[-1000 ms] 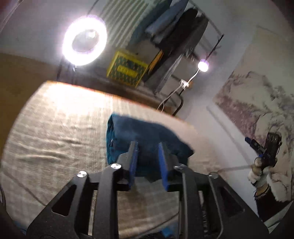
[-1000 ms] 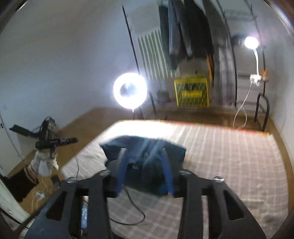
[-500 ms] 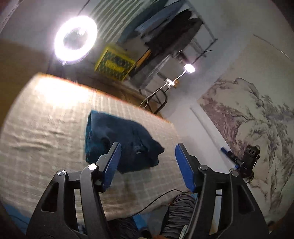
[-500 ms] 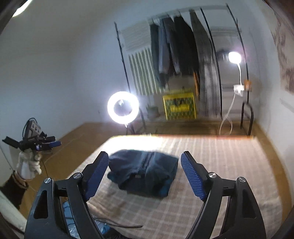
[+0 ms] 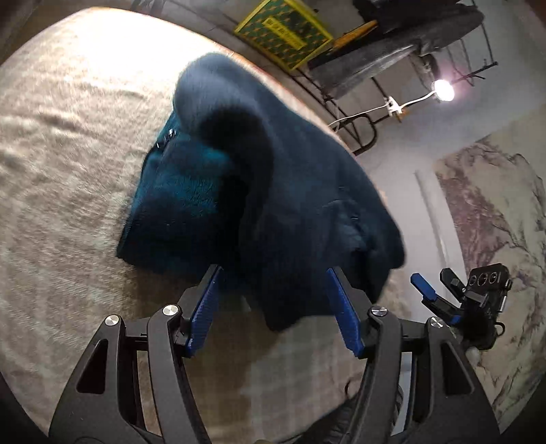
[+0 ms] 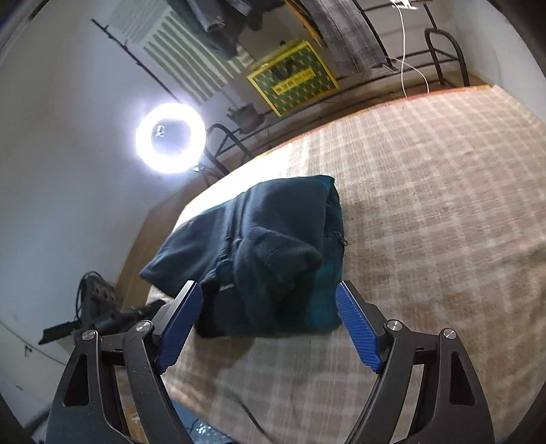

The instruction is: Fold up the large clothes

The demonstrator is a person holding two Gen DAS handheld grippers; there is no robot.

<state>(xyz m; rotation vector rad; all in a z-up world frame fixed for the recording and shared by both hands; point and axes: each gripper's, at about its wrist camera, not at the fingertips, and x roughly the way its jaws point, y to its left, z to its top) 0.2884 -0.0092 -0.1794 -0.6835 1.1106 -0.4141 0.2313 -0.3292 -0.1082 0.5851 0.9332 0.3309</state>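
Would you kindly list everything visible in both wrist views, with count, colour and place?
fleece garment: one, dark blue, folded on the bed, near edge.
bed cover: one, beige check, under the garment.
ring light: one, white, lit, beyond the bed.
crate: one, yellow, on the floor behind.
hanging clothes: several, dark, on a rail.
small lamp: one, lit, by the wall.
left tongs: black with blue pads, open.
right tongs: same, open.

Bed (image 6: 426, 191) covered by a beige plaid sheet, its far edge trimmed in orange; the cloth is lightly creased. Folded dark blue fleece jacket (image 6: 273, 252) lying bunched directly on the sheet near one side edge; its zipper (image 5: 165, 138) is visible along one fold.
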